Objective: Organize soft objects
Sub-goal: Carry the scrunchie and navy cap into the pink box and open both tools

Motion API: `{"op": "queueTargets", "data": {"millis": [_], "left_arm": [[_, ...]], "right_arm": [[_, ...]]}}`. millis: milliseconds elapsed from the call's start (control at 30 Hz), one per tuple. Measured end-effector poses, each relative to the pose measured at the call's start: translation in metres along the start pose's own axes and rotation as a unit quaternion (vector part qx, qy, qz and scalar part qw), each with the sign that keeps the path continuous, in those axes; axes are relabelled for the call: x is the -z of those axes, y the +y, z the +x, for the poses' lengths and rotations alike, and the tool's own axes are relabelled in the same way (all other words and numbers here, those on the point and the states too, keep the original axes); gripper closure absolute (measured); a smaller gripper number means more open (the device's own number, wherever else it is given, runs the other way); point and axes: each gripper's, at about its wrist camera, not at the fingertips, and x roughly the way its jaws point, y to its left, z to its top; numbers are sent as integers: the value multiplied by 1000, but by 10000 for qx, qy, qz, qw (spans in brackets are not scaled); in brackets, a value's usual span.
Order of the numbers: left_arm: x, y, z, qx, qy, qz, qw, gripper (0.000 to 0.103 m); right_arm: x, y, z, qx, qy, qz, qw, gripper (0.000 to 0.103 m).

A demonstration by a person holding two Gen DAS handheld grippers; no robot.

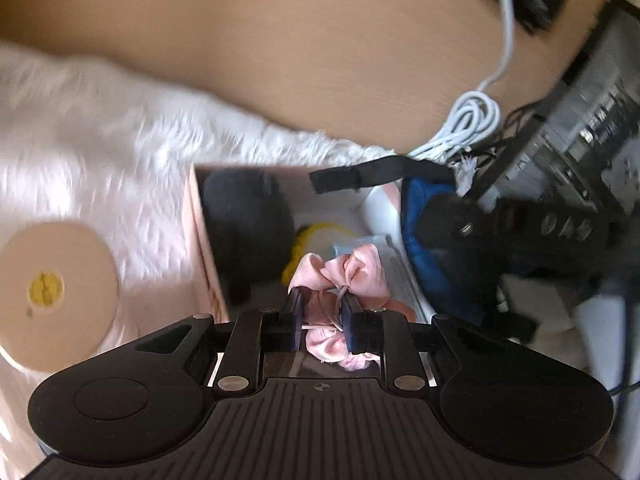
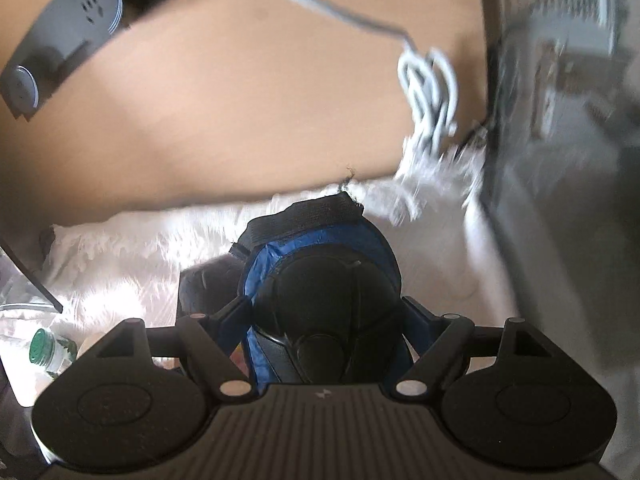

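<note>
Between the fingers of my left gripper (image 1: 322,300) I have one pink scrunchie (image 1: 344,276) pinched, its satin folds bunched out past the tips. It hangs just over the open pink box (image 1: 200,240), which sits on the white furry rug (image 1: 100,140). Inside that box I count one dark grey plush lump (image 1: 244,220) against the left wall, one yellow thing (image 1: 308,240) mostly hidden behind the scrunchie, and a pale blue item (image 1: 352,246) I cannot make out. One round beige disc (image 1: 52,292) with a yellow centre lies on the rug to the left.

My right gripper (image 2: 326,308) is clamped on one blue and black padded brace (image 2: 320,280), its black strap (image 2: 304,216) sticking up beyond the tips; the left view shows the same brace (image 1: 428,240) beside the box. One green-capped bottle (image 2: 46,350) lies low on the left. Farther off, on the wooden floor (image 1: 300,40), is one coiled white cable (image 1: 472,120), and beyond it one power strip (image 2: 68,28).
</note>
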Motion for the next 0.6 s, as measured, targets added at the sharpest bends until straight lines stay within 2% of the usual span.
{"op": "queueTargets", "data": {"millis": [200,267,367,467,533,600], "left_arm": [[-3,1,-6,169,-45,33,9998,81],[-5,-1,-5,48,13,68,10000,80],[-4,-5,4,-227,332,247,9989,80],[1,-6,3,-276,328,357,9984,80],[2,-9,-1,-223,135,507,9984,80],[1,-13,-9,-123,-131,573,9982,80]], "right_arm": [[14,9,33,141,345,-328,9988,23],[19,12,43,320,417,-519,9973,23],[28,15,54,426,504,-739,9951,23],[31,12,46,320,417,-687,9962,18],[32,11,31,409,172,-690,9966,14],[34,7,15,333,-36,-638,9974,15]]}}
